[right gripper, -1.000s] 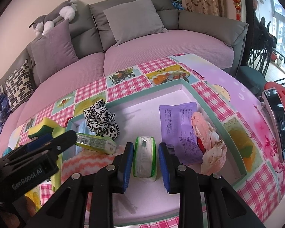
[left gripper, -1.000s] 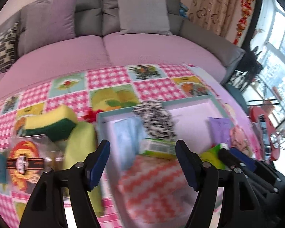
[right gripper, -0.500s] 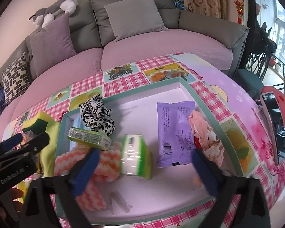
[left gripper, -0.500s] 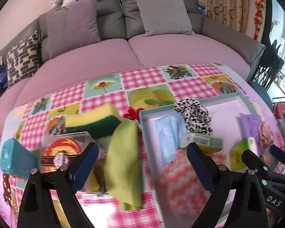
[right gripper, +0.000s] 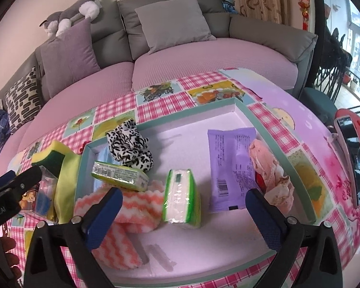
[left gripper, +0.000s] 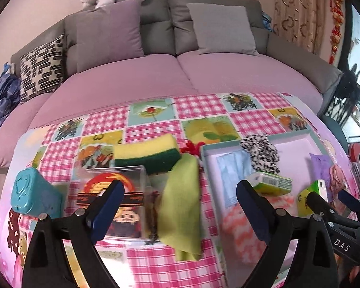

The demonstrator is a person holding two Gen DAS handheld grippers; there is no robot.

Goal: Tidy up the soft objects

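1. the surface is a table (left gripper: 199, 106) covered with a pink checked cloth with fruit pictures; behind it, in the upper half of both views, stands a grey sofa (right gripper: 170, 55) with pink seat covers, cushions and a plush toy (right gripper: 69, 14) on its back.
2. a shallow teal-rimmed tray (right gripper: 271, 139) fills the middle of the right wrist view. in it lie a black-and-white spotted soft item (right gripper: 129, 146), a green tissue pack (right gripper: 118, 175), a second tissue pack (right gripper: 182, 199) on its side, a purple packet (right gripper: 230, 165), a pink cloth (right gripper: 271, 175) and a coral zigzag cloth (right gripper: 132, 206).
3. left of the tray, in the left wrist view, are a yellow-green sponge (left gripper: 146, 153), a lime cloth (left gripper: 180, 201), a clear box (left gripper: 122, 199) and a teal box (left gripper: 33, 194).
4. the left gripper (left gripper: 177, 211) has its jaws wide apart above the lime cloth; they have just been opening, nothing is clamped.
5. the right gripper (right gripper: 182, 211) also stands wide apart, just opened; the second tissue pack lies free between the fingers.
6. the tray's near rim and far right corner have bare floor.
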